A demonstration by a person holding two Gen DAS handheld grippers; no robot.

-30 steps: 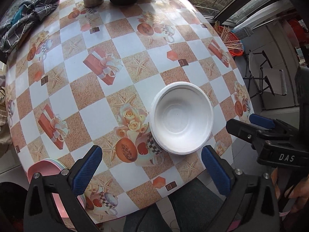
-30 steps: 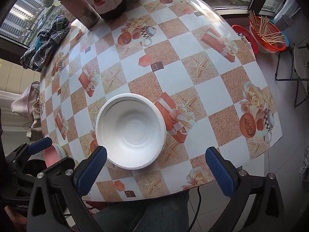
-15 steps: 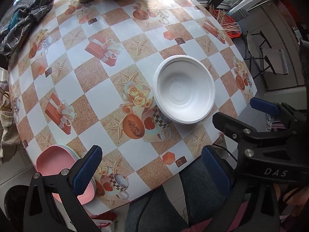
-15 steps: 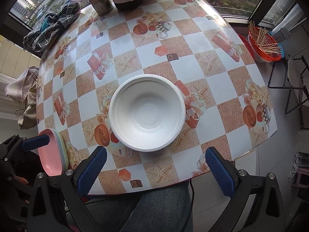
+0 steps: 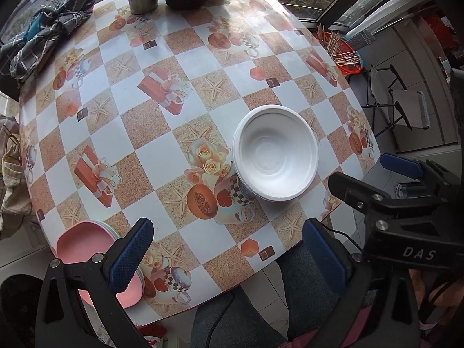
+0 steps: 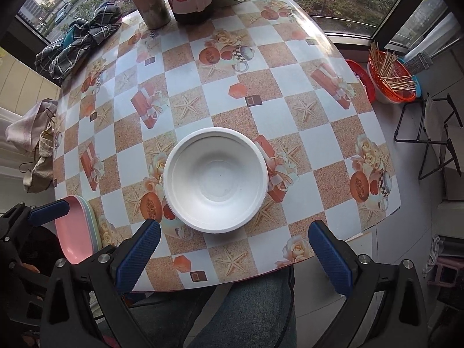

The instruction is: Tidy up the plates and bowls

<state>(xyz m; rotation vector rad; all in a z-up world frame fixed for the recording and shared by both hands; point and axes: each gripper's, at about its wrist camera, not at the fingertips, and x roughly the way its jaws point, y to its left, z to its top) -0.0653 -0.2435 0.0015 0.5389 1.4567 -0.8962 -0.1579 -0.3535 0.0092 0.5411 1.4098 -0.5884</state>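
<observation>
White bowl stack sits mid-desk, nested. Pink plate stack at near-left desk edge. Left claw and right claw both spread wide, empty, above near edge. Sorting looks mostly done.

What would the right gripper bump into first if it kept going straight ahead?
Probably the white bowl: it sits centred just ahead of the open right gripper, with only bare tablecloth between. Depth is hard to judge.
</observation>
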